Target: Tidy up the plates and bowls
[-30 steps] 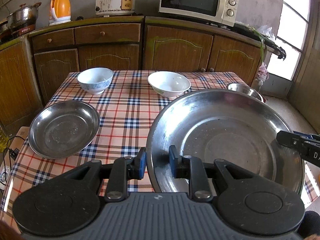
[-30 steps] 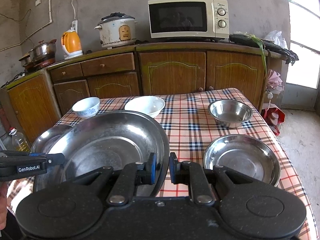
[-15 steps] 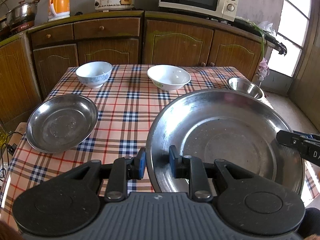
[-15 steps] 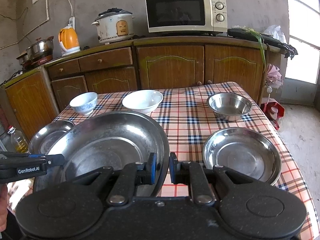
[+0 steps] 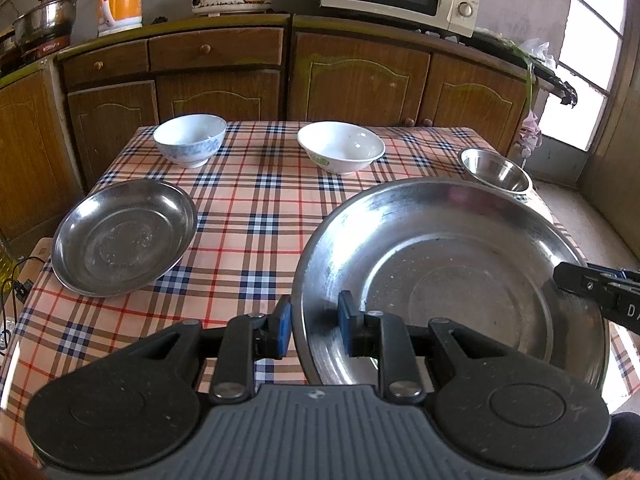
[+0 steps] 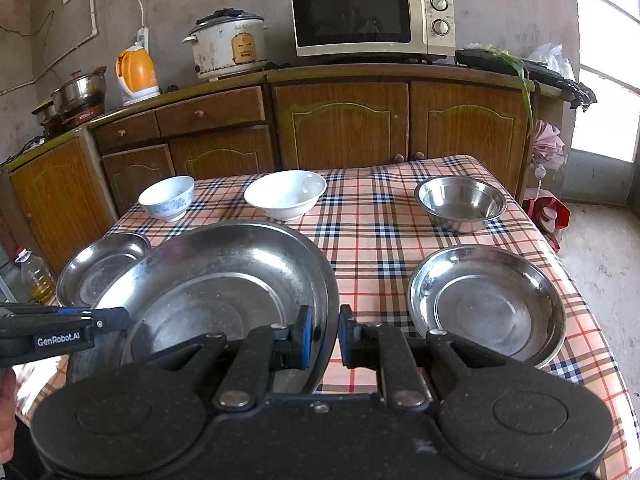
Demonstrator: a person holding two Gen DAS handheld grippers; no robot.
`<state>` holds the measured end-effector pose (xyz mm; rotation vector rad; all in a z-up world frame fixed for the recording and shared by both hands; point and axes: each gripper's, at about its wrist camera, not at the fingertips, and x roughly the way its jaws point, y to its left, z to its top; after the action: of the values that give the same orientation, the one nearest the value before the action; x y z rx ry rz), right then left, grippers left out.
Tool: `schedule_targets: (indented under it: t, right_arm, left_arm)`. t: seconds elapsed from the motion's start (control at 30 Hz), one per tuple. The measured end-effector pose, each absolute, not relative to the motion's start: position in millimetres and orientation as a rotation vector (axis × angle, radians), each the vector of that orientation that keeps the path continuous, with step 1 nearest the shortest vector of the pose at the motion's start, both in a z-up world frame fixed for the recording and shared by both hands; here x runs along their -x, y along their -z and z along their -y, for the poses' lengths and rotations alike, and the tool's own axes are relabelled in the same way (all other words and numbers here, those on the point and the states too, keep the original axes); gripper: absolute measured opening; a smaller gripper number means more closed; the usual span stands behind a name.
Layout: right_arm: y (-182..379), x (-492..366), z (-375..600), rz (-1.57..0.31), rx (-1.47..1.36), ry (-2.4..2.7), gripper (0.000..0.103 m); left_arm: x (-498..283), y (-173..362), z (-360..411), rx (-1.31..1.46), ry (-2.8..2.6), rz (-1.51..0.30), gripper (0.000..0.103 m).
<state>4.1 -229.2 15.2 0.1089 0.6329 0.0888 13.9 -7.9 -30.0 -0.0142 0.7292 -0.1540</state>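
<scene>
two grippers hold one large steel plate [image 5: 460, 280] above the near part of a worktop [image 5: 256, 216] covered in a checked cloth. the left gripper [image 5: 312, 328] is clenched on the plate's left rim, one blue pad outside the rim and one inside. the right gripper [image 6: 324, 336] is clenched on the plate's right rim in the same way. each gripper shows as a black bar at the far side of the plate in the other's view.

a smaller steel plate [image 5: 124, 240] rests near the worktop's left edge, just left of the held plate. another steel plate [image 6: 486, 304] rests near the right edge, apart from the held one.

along the far edge stand three bowls in a row: a white bowl with blue pattern [image 5: 190, 140] toward the far left corner, a plain white bowl [image 5: 341, 152] near the middle, and a steel bowl [image 6: 460, 202] toward the far right corner. none of them touch.

beyond the worktop runs a row of wooden cabinets [image 6: 340, 120]. on top sit a pot [image 6: 78, 88], an orange kettle [image 6: 136, 72], a rice cooker [image 6: 228, 50] and a microwave [image 6: 372, 18].
</scene>
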Motion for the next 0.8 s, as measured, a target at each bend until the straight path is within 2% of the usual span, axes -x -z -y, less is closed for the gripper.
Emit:
schedule_targets:
  t: [0.8]
  right_arm:
    - [-5.4, -9.4, 226.1, -0.673, -0.099, -0.099, 0.018]
  left_arm:
    - [-14.2, 41.4, 5.7, 0.006, 0.147, -0.754, 0.024]
